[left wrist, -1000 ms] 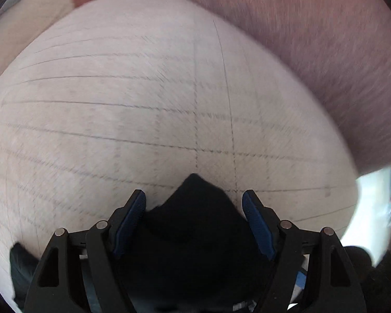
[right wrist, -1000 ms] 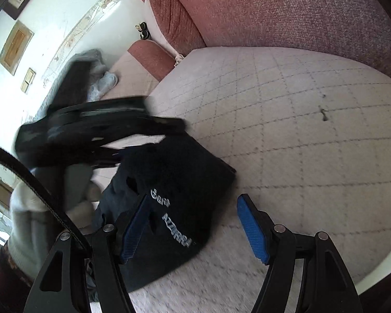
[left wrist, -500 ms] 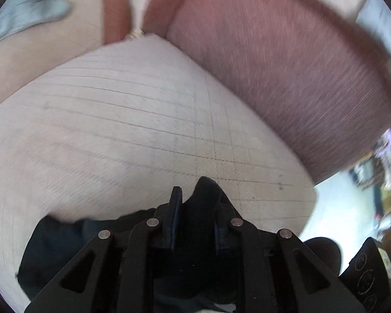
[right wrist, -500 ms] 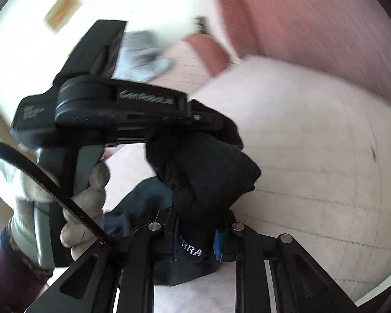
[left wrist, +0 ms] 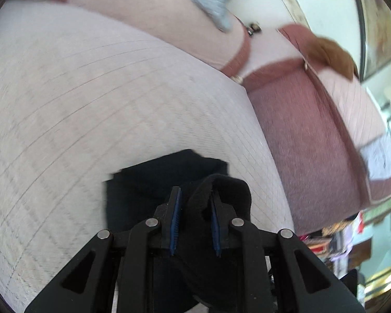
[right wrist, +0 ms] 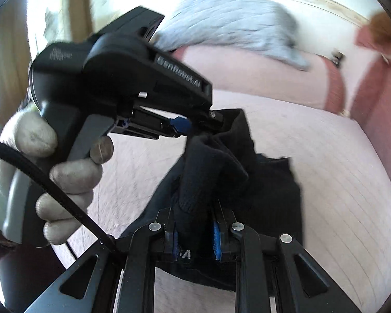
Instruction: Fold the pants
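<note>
Here the left claw (left wrist: 194, 203) has its blue-padded jaws drawn in narrow, pinched on a thick fold of the black fabric pants (left wrist: 166, 180), which bulges up between and over the right pad; the jaws closed onto the cloth within the last second and have since held about the same gap. The right claw (right wrist: 195, 224) is likewise narrow and clamped on a bunched ridge of the same pants (right wrist: 273, 190), white lettering showing just below its pads. In the right wrist view the left claw (right wrist: 219, 118) appears from the side, held by a light-gloved hand (right wrist: 54, 174), its tip gripping the upper edge of the garment. The cloth runs taut between the two claws, and the rest of the pants hangs below them over the pale quilted seat cushion (left wrist: 91, 104) of a pink sofa (left wrist: 312, 143). A crumpled grey cloth (right wrist: 234, 23) lies on the farther cushion.
</note>
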Action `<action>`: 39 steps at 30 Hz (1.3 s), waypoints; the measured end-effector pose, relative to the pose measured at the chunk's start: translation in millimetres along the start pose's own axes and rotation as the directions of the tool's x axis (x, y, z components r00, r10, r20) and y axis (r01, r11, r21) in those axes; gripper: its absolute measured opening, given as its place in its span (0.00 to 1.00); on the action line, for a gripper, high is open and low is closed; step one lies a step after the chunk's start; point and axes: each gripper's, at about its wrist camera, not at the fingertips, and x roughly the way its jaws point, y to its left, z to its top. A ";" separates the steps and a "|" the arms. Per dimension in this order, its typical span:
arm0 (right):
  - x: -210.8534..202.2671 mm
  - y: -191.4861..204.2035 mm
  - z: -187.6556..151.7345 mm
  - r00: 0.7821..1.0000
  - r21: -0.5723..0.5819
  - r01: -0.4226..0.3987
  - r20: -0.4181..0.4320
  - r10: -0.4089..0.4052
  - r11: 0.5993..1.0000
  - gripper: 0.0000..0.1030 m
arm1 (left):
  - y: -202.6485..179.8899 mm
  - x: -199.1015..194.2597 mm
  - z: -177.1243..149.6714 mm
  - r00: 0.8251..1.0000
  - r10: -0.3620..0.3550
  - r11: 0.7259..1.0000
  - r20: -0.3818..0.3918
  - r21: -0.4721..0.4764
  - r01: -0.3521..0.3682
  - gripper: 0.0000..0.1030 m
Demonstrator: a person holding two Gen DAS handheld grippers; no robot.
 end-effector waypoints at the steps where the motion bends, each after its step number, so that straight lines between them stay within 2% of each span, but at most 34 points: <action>1: 7.4 8.0 -5.3 1.000 -0.025 0.002 -0.016 -0.002 1.000 0.24 | 11.2 -0.6 -1.5 1.000 0.000 1.000 0.013 -0.029 0.001 0.20; 2: 14.0 14.1 -8.1 1.000 -0.042 0.001 -0.030 -0.002 0.999 0.27 | 25.5 -1.1 -2.9 1.000 -0.002 0.998 0.019 -0.065 0.003 0.22; 3: 18.2 18.0 -12.2 0.999 -0.047 -0.012 -0.045 0.010 0.999 0.34 | 32.9 0.5 -4.5 1.000 -0.006 0.996 0.016 -0.089 0.008 0.24; 5: 21.3 23.6 -19.5 0.996 -0.039 -0.060 -0.073 0.057 0.997 0.44 | 52.7 -0.6 -4.4 1.000 -0.014 0.991 0.009 -0.133 0.015 0.35; 7: 18.9 31.4 -24.3 0.995 -0.054 -0.077 -0.070 0.073 0.996 0.53 | 68.0 -4.2 -7.1 1.000 -0.022 0.987 0.010 -0.162 0.023 0.38; 9: 14.2 37.3 -27.1 0.994 -0.071 -0.089 -0.073 0.083 0.994 0.57 | 73.7 -9.9 -10.3 0.999 -0.032 0.984 0.014 -0.174 0.034 0.41; 14: -16.5 31.1 -28.9 0.988 -0.043 -0.143 -0.065 0.140 0.989 0.59 | 79.7 -33.0 -17.9 0.999 -0.007 0.989 0.039 -0.146 0.012 0.54; 16: -30.0 16.2 -22.0 0.987 -0.017 -0.155 -0.048 0.154 0.988 0.59 | 84.3 -40.1 -22.5 0.999 0.003 0.989 0.036 -0.149 0.002 0.54; 18: -39.4 -0.7 -13.0 0.991 0.011 -0.130 -0.030 0.130 0.991 0.59 | 88.4 -50.9 -26.4 0.998 0.015 0.986 0.055 -0.167 -0.005 0.54; 20: -43.7 -23.7 -6.0 0.998 0.053 -0.055 -0.012 0.056 0.997 0.59 | 80.6 -62.1 -30.6 0.996 -0.014 0.987 0.092 -0.160 0.029 0.54; 22: -40.8 -43.3 -3.3 1.000 0.102 -0.009 -0.010 0.011 0.995 0.59 | 59.1 -69.1 -34.3 0.991 -0.052 0.991 0.126 -0.118 0.067 0.54; 24: -33.0 -62.8 -6.5 1.000 0.168 -0.014 -0.022 0.017 0.986 0.59 | 35.2 -64.2 -36.4 0.988 -0.081 0.994 0.128 -0.069 0.090 0.54; 26: -20.1 -75.6 -11.2 0.999 0.221 -0.001 -0.044 0.011 0.975 0.59 | 20.4 -51.5 -36.2 0.991 -0.065 0.997 0.116 -0.038 0.070 0.55; 28: -8.4 -86.3 -18.4 0.997 0.268 0.008 -0.070 0.012 0.964 0.59 | 13.0 -31.3 -39.0 0.997 -0.012 1.000 0.081 -0.025 0.014 0.55; 32: 5.9 -98.1 -34.7 0.994 0.303 0.035 -0.112 -0.001 0.952 0.59 | 22.0 10.5 -52.8 0.995 0.097 0.994 -0.005 -0.043 -0.097 0.55; 35: -0.5 -101.0 -36.9 0.996 0.300 0.026 -0.091 0.001 0.954 0.60 | 19.8 10.4 -55.3 0.993 0.120 0.992 0.017 -0.032 -0.119 0.55; 37: -7.2 -104.5 -37.6 0.997 0.299 0.027 -0.071 -0.006 0.954 0.66 | 17.0 3.1 -55.6 0.991 0.132 0.990 0.012 -0.046 -0.131 0.55; 39: -13.1 -109.9 -41.3 0.998 0.304 0.040 -0.051 -0.026 0.952 0.66 | 7.8 -9.4 -59.1 0.981 0.191 0.981 0.033 -0.028 -0.190 0.55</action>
